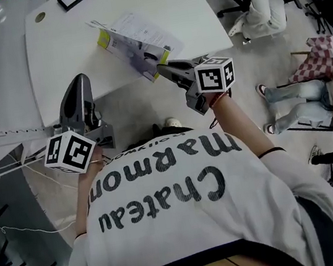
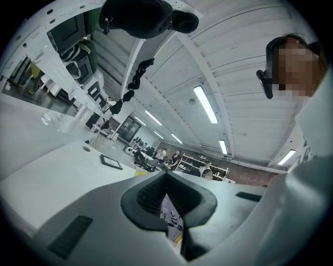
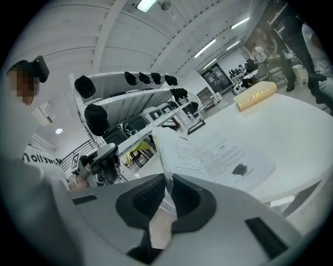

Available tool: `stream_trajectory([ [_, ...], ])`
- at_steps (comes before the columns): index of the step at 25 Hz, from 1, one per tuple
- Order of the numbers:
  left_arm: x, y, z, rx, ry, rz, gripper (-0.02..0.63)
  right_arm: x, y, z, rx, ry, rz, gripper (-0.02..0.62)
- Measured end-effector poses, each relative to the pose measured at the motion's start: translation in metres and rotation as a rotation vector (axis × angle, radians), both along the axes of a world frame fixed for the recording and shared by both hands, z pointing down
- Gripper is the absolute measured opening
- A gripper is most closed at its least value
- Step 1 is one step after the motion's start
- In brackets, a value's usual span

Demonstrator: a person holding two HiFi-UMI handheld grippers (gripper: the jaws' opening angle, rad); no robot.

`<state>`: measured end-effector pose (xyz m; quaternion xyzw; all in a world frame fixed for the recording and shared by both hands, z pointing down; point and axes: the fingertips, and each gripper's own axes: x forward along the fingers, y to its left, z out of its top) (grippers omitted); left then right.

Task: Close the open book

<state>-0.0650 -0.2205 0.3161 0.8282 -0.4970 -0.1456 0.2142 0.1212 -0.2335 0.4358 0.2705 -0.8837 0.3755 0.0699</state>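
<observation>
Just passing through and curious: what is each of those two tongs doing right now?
Left tongs: closed, empty.
Right tongs: closed on the edge of the book.

Book: I am seeing white pages with black print and yellow-green cover edges. My right gripper and left gripper: grey bodies, black pads, both bearing black-and-white square markers. Table: white. My shirt: white, carrying black lettering.
</observation>
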Motion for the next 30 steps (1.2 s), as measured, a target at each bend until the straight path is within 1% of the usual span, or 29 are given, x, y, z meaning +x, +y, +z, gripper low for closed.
stream_trajectory([
  [3, -0.001, 0.0, 0.001, -0.004, -0.002, -0.02, 0.023, 0.002, -0.004, 0.002, -0.007, -0.009, -0.011, 0.051],
  [7, -0.001, 0.001, 0.003, -0.009, -0.004, -0.042, 0.023, 0.003, -0.006, 0.008, 0.008, 0.019, -0.041, 0.052],
  [10, -0.002, 0.002, 0.003, -0.01, -0.004, -0.057, 0.023, 0.005, -0.01, 0.011, -0.001, 0.023, -0.045, 0.052],
  [19, -0.01, 0.004, 0.007, -0.016, 0.001, -0.098, 0.023, 0.012, -0.023, 0.019, -0.008, 0.041, -0.025, 0.051],
  [26, -0.014, 0.004, 0.011, -0.022, 0.001, -0.115, 0.023, 0.023, -0.035, 0.022, -0.005, 0.047, 0.02, 0.052],
  [30, -0.011, 0.001, 0.01, -0.018, 0.0, -0.115, 0.023, 0.03, -0.039, 0.026, 0.001, 0.073, 0.027, 0.052],
])
